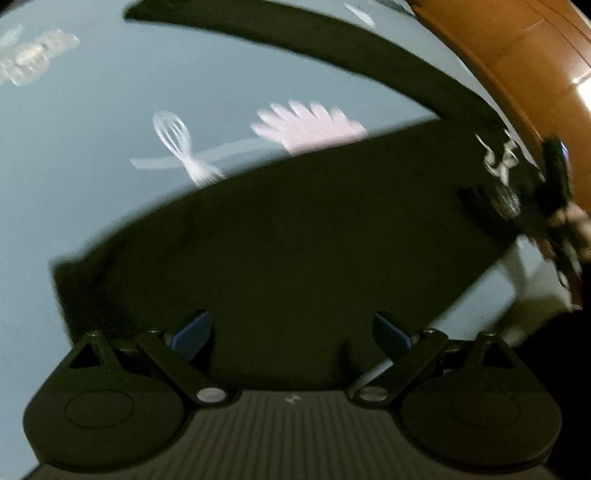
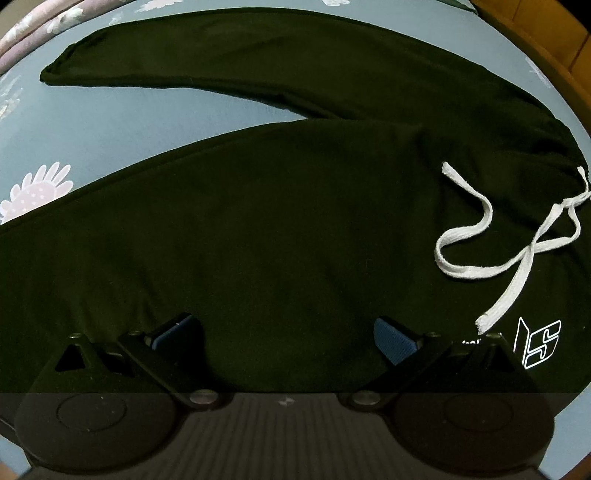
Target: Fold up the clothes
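Dark green-black sweatpants (image 2: pixel 280 221) lie flat on a blue-grey floral bedsheet (image 2: pixel 122 122), both legs stretched to the left. A white drawstring (image 2: pixel 491 240) and a white printed logo (image 2: pixel 539 343) sit near the waistband at the right. My right gripper (image 2: pixel 288 339) hovers open above the nearer leg, nothing between its blue pads (image 2: pixel 391 339). In the blurred left wrist view the same pants (image 1: pixel 295 240) fill the middle, and my left gripper (image 1: pixel 291 334) is open over the nearer leg's cuff end. The other gripper (image 1: pixel 554 206) and a hand show at the far right.
The bedsheet (image 1: pixel 92 110) carries pale flower and whisk-like prints. A brown wooden bed frame (image 1: pixel 517 55) runs along the upper right edge, seen also as a wooden edge (image 2: pixel 546 33) in the right wrist view. A pinkish patterned fabric (image 2: pixel 33 29) lies at the top left.
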The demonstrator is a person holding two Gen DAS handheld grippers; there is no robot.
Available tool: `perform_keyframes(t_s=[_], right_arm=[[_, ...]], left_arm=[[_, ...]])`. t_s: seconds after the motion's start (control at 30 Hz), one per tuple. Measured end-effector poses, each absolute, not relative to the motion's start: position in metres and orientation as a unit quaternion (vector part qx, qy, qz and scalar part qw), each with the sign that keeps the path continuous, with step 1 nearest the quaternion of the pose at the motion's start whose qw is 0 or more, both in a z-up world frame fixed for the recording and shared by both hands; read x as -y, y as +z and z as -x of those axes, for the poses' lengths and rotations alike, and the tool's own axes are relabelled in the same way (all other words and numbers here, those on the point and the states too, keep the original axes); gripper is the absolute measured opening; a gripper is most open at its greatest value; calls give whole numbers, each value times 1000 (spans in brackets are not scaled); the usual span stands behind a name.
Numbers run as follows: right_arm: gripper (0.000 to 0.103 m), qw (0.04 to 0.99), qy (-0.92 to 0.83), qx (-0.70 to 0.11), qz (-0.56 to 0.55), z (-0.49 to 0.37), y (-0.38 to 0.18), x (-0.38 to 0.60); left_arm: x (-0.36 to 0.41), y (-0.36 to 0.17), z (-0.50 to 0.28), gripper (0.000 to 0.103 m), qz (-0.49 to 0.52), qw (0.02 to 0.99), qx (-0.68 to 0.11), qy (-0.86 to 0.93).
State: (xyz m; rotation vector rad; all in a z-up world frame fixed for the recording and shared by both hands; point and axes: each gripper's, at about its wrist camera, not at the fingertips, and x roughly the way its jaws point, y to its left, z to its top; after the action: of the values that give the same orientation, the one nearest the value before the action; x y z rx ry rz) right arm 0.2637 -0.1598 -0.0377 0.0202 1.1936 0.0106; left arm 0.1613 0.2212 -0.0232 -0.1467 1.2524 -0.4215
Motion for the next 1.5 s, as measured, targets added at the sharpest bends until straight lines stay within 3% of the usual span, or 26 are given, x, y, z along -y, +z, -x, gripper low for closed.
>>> perform_keyframes(t_s=[0.27, 0.47, 0.67, 0.7, 1.2, 1.5], right_arm=[[103, 828, 5, -560, -11, -262, -39, 160], [103, 824, -3, -566, -9, -268, -37, 154], [103, 843, -13, -537, -3, -249, -26, 165], [103, 844, -17, -537, -5, -246, -27, 168], [103, 849, -4, -528, -18, -254, -42, 172], [103, 881, -28, -469, -58, -255, -10, 200]], left_arm=[[-228, -50, -142, 94, 78, 758, -626, -163], [-220, -32, -166, 94, 64, 804, -564, -176], [-211, -58, -189, 94, 39, 806, -572, -149], [-212, -62, -191, 98, 39, 804, -576, -144], [-193, -56, -210, 100, 37, 801, -572, -173], [-179, -34, -227, 100, 29, 818, -542, -189]])
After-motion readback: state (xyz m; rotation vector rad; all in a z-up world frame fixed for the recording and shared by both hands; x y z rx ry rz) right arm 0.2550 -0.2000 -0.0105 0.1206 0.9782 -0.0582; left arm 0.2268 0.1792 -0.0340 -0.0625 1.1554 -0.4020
